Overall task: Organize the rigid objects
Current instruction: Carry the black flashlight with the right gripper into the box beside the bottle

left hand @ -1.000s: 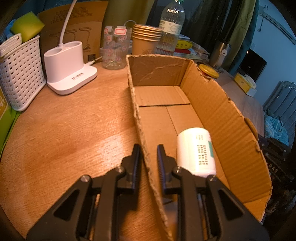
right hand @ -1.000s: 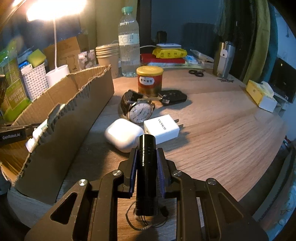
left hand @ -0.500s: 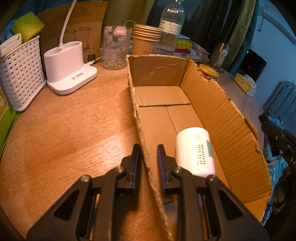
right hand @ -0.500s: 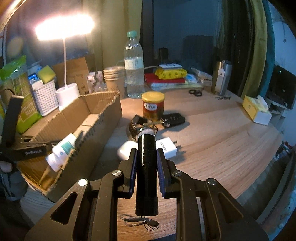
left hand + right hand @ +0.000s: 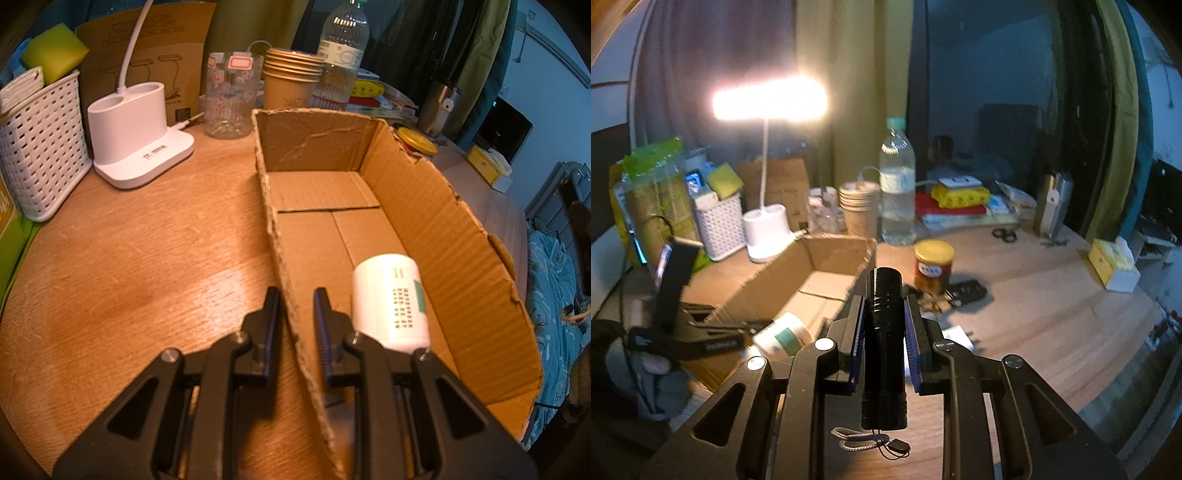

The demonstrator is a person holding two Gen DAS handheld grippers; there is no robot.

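Your right claw [image 5: 885, 334] squeezes the black flashlight [image 5: 885, 332], now lifted off the table, higher than before. Your left claw [image 5: 295, 314] pinches the cardboard box [image 5: 443, 229] wall, near the table's edge. Box comes next, I think.

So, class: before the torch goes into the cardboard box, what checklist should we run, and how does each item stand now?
1. Right gripper shut on the torch: ok.
2. Left gripper clamped on the box wall, steadying the cardboard box: ok.
3. Bare floor left in the box beyond the white bottle: ok.
4. Torch clear of the watch and charger on the table: ok, it is lifted.
5. Torch already above the box opening: cannot tell.
6. Wrist cord hanging free, not snagged: ok.
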